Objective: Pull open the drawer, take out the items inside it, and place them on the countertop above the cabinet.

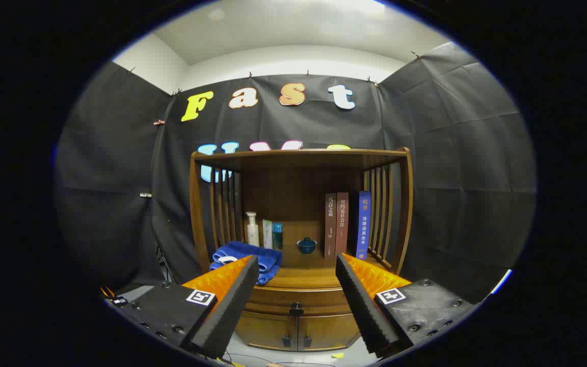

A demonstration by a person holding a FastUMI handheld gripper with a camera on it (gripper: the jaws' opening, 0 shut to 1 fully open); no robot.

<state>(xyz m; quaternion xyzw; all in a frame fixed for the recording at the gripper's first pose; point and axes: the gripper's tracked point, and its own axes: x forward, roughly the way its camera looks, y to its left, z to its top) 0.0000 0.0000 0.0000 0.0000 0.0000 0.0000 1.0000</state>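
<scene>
The gripper (297,265) hangs with its fingers wide apart and holding nothing, well short of the wooden cabinet (301,214), whose drawer (297,298) sits closed below the counter (298,278) with its small dark knob (296,309) between the fingertips. That knob is small, so a closing slightly off line would likely slip off it or pinch only one side, leaving the drawer shut. The counter's left front corner is taken by a blue towel (245,257), with bottles (263,232), a small bowl (307,245) and books (347,224) behind, so items placed carelessly could knock these.

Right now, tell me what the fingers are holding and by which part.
Nothing is held. The gripper has its fingers spread open, with the closed drawer's knob ahead between them, untouched.
</scene>
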